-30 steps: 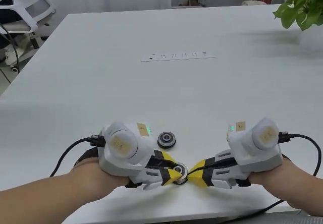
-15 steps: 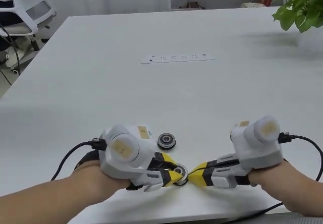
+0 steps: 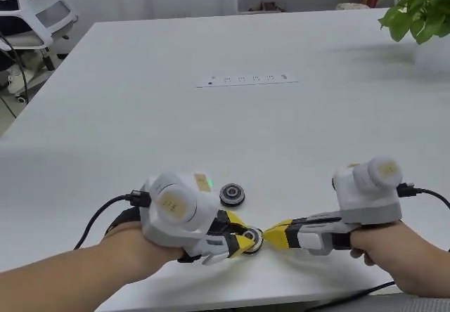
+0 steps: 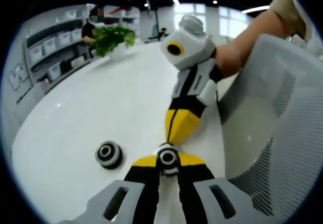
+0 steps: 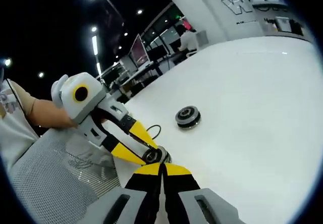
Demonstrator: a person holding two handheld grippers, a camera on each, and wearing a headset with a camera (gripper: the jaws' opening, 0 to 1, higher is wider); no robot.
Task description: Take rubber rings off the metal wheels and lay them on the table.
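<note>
My left gripper (image 3: 241, 242) (image 4: 167, 159) is shut on a small metal wheel (image 3: 252, 239) (image 4: 167, 158) (image 5: 153, 156), held just above the table's near edge. A black rubber ring runs around the wheel's rim. My right gripper (image 3: 271, 238) (image 5: 162, 168) meets it from the right, with its yellow jaws shut and their tips pinched at that ring; it enters the left gripper view from above (image 4: 174, 133). A second wheel (image 3: 232, 195) (image 4: 109, 154) (image 5: 188, 117), with its black ring on, lies flat on the table just behind the left gripper.
The white table (image 3: 232, 129) stretches far ahead, with a flush socket strip (image 3: 247, 79) at mid-table. A potted plant (image 3: 418, 6) stands at the far right corner. An office chair (image 3: 31, 17) sits off the left side. The near table edge is right under the grippers.
The right gripper's body has shifted to the right and rolled, while its tips stay at the held wheel. The left gripper and the second wheel have held still.
</note>
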